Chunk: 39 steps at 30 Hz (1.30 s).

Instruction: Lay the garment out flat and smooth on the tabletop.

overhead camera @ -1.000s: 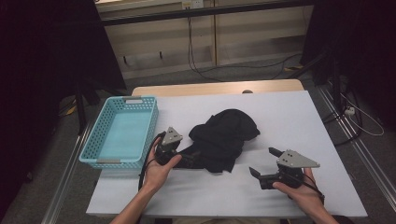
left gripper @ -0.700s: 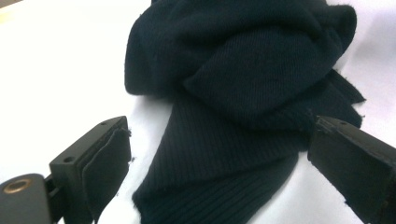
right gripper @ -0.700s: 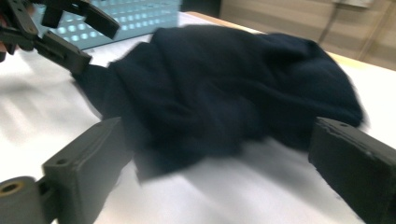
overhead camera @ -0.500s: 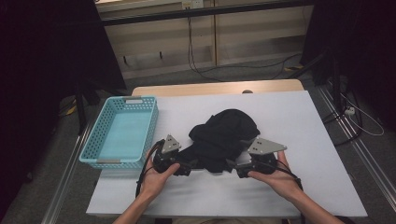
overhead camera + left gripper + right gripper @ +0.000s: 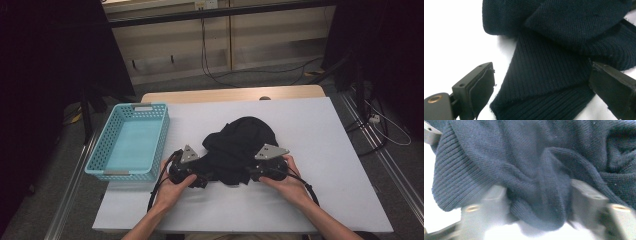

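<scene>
Since a second ago the right gripper (image 5: pixel 248 175) has slid in from the open right side of the table (image 5: pixel 325 130) and is now tucked against the near right edge of the black knit garment (image 5: pixel 240 147); its fingers have just been closing and in the right gripper view a bunched fold of the garment (image 5: pixel 541 202) sits right between them, though it's too blurry there to say the pads are really pinching yet; looks more like narrowing in than clamped.

Left gripper (image 5: pixel 202 181) hasn't really gone anywhere; it sits at the garment's near left corner with fingers (image 5: pixel 480 87) spread wide, and the ribbed hem (image 5: pixel 544 82) lies flat on the table between them, not gripped.

So the garment is a crumpled heap mid-table, just beyond both hands, well right of the turquoise basket (image 5: pixel 131 145), which stands at the table's left edge; the near edge of the heap runs roughly left to right between the two grippers, ribbed band toward the left one. Probably the thing to watch: both sets of fingers point in at that near edge from opposite ends, so a lift or a spread would run along that line; the right side looks closer to having a hold, the left would need to close on the hem first.
</scene>
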Each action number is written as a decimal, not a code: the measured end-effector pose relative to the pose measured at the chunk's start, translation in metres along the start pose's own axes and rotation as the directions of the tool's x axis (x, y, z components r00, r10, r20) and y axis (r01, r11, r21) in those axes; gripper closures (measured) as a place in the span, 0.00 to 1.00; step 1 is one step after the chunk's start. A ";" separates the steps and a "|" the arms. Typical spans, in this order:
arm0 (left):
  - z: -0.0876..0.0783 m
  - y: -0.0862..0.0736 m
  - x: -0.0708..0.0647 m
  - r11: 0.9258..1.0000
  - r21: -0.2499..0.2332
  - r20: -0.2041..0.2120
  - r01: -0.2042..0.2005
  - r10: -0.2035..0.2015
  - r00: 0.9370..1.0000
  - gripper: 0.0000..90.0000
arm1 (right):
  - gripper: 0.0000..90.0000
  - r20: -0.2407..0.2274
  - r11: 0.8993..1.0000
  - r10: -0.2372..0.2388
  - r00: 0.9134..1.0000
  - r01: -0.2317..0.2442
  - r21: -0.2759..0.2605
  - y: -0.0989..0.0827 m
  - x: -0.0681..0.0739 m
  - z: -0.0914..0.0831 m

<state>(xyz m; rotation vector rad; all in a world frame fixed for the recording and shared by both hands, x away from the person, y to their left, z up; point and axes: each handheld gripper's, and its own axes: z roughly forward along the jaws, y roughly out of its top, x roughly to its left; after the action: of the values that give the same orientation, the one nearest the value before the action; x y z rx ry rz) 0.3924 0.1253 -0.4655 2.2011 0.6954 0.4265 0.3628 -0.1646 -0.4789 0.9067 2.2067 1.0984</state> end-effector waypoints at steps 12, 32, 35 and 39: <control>0.003 -0.001 -0.004 1.000 0.018 0.007 0.000 -0.001 1.000 0.06 | 0.81 -0.040 0.994 0.003 0.999 -0.008 -0.111 0.009 -0.018 -0.039; -0.013 0.010 -0.001 0.997 -0.069 -0.009 0.034 -0.034 0.999 0.09 | 0.77 0.114 0.988 0.139 0.984 -0.130 -0.078 -0.028 -0.073 -0.066; -0.020 0.014 -0.003 0.994 -0.104 -0.018 0.032 -0.034 0.999 0.12 | 0.67 0.106 0.991 0.115 0.988 -0.107 -0.077 -0.023 -0.065 -0.064; -0.024 0.023 -0.001 0.993 -0.111 0.002 0.046 -0.046 0.999 0.12 | 0.36 0.121 0.987 0.142 0.982 -0.132 -0.092 -0.018 -0.060 -0.065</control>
<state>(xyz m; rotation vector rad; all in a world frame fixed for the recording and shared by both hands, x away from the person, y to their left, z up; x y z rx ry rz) 0.3871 0.1257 -0.4326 2.0765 0.7050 0.4322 0.3508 -0.2498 -0.4500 1.0751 2.0050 1.1529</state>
